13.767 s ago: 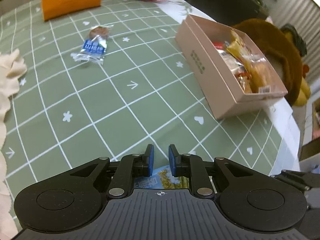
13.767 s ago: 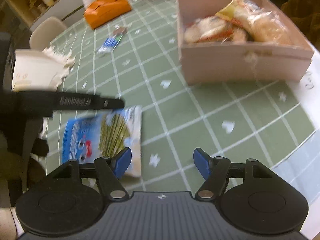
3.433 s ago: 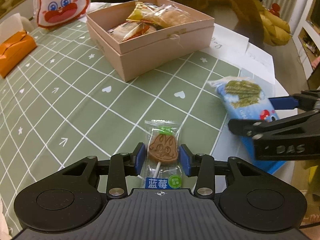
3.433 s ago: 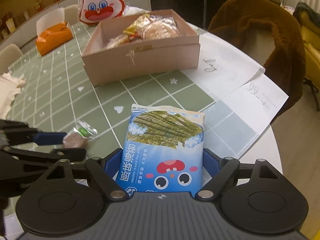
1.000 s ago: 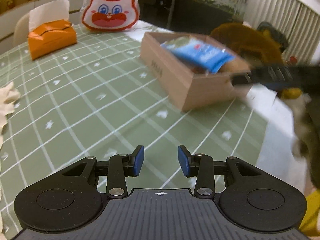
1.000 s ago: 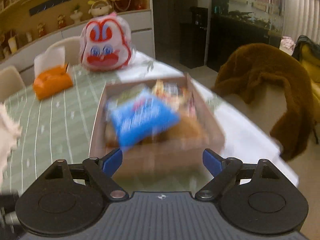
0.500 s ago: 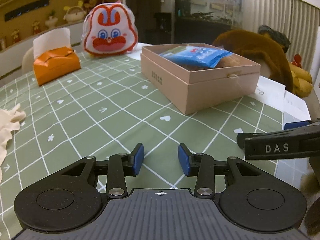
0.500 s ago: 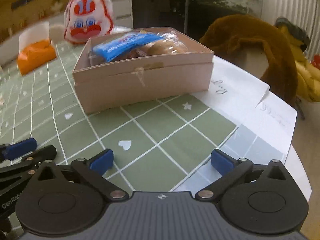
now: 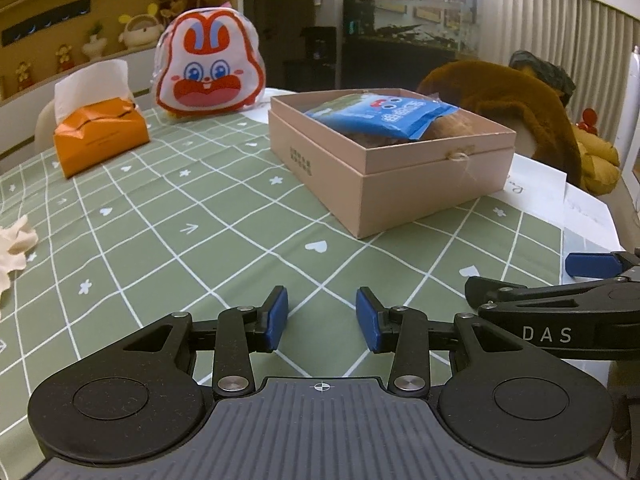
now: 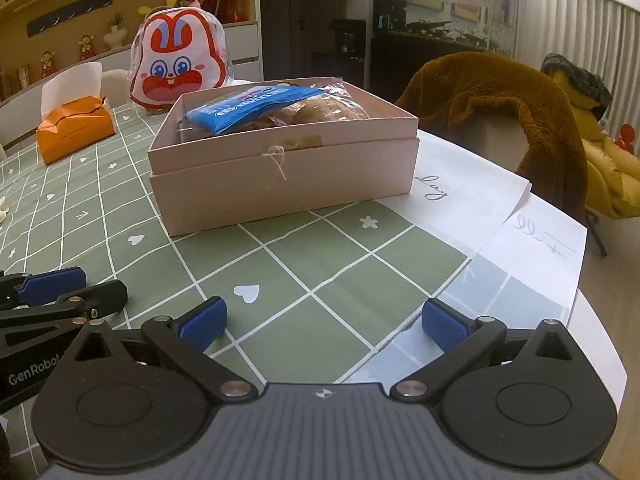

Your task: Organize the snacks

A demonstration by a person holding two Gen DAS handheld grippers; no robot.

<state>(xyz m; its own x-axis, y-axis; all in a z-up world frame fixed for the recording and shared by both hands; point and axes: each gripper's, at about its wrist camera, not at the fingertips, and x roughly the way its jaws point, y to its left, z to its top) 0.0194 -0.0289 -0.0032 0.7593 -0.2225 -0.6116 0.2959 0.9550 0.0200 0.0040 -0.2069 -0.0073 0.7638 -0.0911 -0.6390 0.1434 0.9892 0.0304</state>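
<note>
The pink cardboard box (image 9: 420,176) (image 10: 280,172) stands on the green checked tablecloth, filled with wrapped snacks. A blue seaweed snack packet (image 9: 380,116) (image 10: 248,110) lies on top of the snacks inside it. My left gripper (image 9: 322,318) hovers low over the cloth in front of the box, open, with nothing between its blue pads. My right gripper (image 10: 322,322) is open wide over the cloth near the table's edge, empty. Each gripper's fingers (image 9: 588,264) (image 10: 52,280) show at the side of the other's view.
An orange tissue box (image 9: 100,136) (image 10: 74,130) and a rabbit-face pouch (image 9: 208,76) (image 10: 176,68) sit at the far side. A cream cloth (image 9: 12,248) lies at the left edge. White papers (image 10: 480,208) cover the right side. A brown fur-draped chair (image 10: 500,100) stands beyond the table.
The blue packet has left my right gripper and now rests in the box. The right gripper has drawn back and down, jaws wider. The left gripper has sunk slightly.
</note>
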